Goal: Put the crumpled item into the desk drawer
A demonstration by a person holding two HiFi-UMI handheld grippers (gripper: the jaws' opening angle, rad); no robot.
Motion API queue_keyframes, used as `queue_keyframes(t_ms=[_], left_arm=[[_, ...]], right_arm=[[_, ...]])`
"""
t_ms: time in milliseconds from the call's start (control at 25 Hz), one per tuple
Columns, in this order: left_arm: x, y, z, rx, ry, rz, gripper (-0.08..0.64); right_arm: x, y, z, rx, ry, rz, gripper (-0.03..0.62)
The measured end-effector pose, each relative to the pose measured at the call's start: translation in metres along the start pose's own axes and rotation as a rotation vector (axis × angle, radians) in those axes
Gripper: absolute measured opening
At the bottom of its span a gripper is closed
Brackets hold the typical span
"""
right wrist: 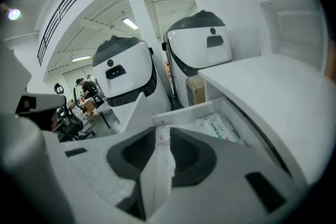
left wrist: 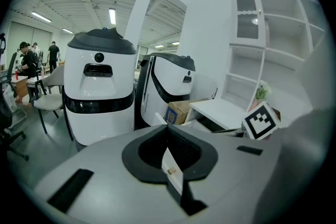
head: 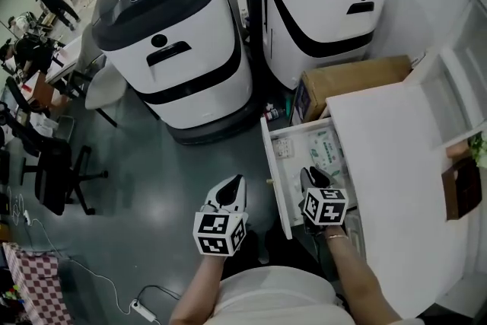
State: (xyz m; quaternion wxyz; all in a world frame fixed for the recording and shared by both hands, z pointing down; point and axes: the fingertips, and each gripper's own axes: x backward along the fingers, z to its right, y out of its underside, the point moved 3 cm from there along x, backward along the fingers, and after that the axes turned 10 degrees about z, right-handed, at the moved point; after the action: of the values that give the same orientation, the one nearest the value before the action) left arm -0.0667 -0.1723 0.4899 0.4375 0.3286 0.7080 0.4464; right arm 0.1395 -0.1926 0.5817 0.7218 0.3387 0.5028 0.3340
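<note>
The drawer (head: 274, 164) is standing pulled out from the desk (head: 388, 156), so the opening step looks done. The right gripper (head: 316, 180) is hovering over the drawer's near end. In the right gripper view its jaws are pinching a white crumpled item (right wrist: 157, 165), which is running as a rough strip between the dark pads, with the right gripper (right wrist: 161, 136) pointing along the drawer toward its far end. The item is therefore being carried over the drawer and is not yet lying in it. What is left, by my judgement, is lowering it, parting the jaws and perhaps pushing the drawer shut.

The left gripper (head: 230, 190) is hanging over the floor, just beside the drawer's front panel and apart from it. In the left gripper view its jaws are standing a slit apart with nothing between them, and the left gripper (left wrist: 169, 157) is showing the panel's knob (left wrist: 170, 170) through that gap.

Counting: two grippers are working, one crumpled item is being held and one drawer is gaping. One printed packet (head: 327, 152) is lying at the drawer's far end, by the desk-side wall. One small pale thing (head: 283, 148), too small to name, is sitting at the far corner by the front panel. Two big white machines (head: 171, 42) are standing beyond the drawer. One box (head: 350, 80) is sitting against the desk's far edge.
</note>
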Motion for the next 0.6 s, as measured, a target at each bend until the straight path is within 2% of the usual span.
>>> queue_keyframes(t_ms=[320,600], left_arm=[[-0.003,-0.015,0.010,-0.030,0.071,0.053,-0.008],[-0.004,-0.029,0.015,-0.071,0.117,0.086,-0.008]], right_arm=[[0.041,-0.058,-0.022,-0.027,-0.022,0.196,0.089],[0.085,-0.097,-0.034,0.002,-0.023,0.347,0.089]])
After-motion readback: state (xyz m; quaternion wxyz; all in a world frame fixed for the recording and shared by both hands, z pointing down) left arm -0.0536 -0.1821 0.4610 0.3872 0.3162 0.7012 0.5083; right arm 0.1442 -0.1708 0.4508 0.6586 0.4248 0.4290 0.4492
